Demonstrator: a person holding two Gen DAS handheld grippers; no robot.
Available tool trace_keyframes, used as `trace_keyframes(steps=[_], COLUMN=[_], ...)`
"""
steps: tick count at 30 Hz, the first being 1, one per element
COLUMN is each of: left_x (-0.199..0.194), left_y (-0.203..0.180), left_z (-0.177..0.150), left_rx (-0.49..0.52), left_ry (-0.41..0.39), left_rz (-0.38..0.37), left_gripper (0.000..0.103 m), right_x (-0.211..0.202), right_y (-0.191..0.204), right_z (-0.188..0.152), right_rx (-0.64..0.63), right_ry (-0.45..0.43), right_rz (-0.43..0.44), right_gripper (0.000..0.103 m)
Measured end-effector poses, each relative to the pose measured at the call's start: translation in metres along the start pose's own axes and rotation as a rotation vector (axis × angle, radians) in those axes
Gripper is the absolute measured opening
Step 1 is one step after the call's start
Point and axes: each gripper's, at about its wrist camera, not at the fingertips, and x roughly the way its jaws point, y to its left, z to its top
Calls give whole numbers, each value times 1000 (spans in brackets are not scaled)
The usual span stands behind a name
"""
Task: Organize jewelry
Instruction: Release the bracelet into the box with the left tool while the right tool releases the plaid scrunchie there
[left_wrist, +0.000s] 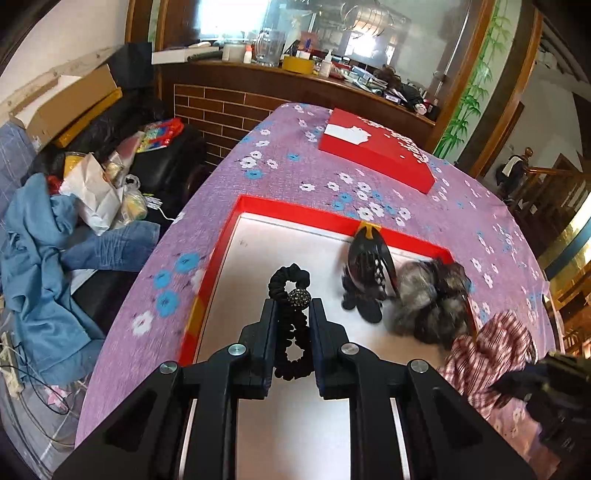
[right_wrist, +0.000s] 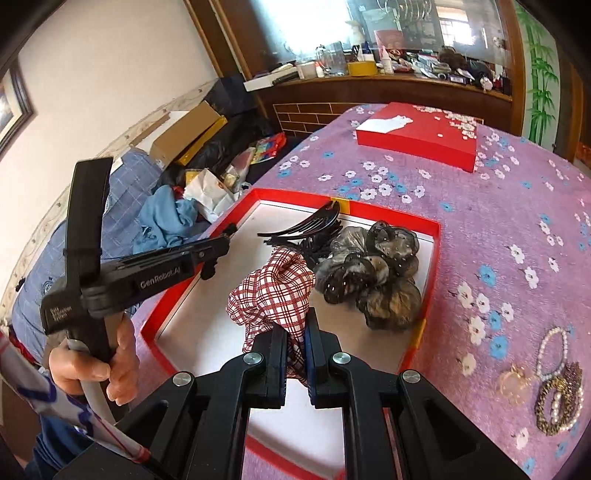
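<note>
My left gripper (left_wrist: 294, 308) is shut on a black hair tie (left_wrist: 280, 277) with a sparkly bead, held above the white floor of the open red box (left_wrist: 295, 208). My right gripper (right_wrist: 295, 328) is shut on a red-and-white plaid scrunchie (right_wrist: 273, 291), which hangs over the box (right_wrist: 436, 236) near its front. Inside the box lie a black hair claw (left_wrist: 369, 254) and grey-brown gauzy scrunchies (right_wrist: 373, 273). In the right wrist view a hand (right_wrist: 92, 365) holds the left gripper (right_wrist: 227, 234) over the box's left rim. Several bracelets (right_wrist: 554, 391) lie on the cloth to the right.
The box stands on a table under a purple flowered cloth (right_wrist: 498, 229). The red lid (right_wrist: 417, 136) lies at the far end. Left of the table is a dark sofa (left_wrist: 166, 158) piled with clothes, bags and cardboard. A cluttered wooden counter (left_wrist: 295, 70) runs behind.
</note>
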Motion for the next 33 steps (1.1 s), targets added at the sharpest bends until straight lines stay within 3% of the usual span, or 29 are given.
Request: trace_keyframes(steps=[6,20,23,25,27,33], left_x=[37,68,68,67,62,41], left_y=[-2,-6,-5,-5,-5,-11], left_z=[22,35,34,33,33,31], left_rx=[19,35,39,41,42,47], left_ry=[61,70,72,71,59,22], left_rz=[21,51,51,57,54,52], left_gripper=[16,17,24,37,42,42], right_x=[26,73,72,67,59,28], right_y=[-9,-8,-11,-12,-13,-17], right_z=[14,28,27,27,27,21], right_rx=[27,18,26,27,24,33], right_ry=[23,65,71,59,47,-3], right_rz=[-27,-59,-49,-48,-41,-6], right_gripper=[9,12,17,20,21,21])
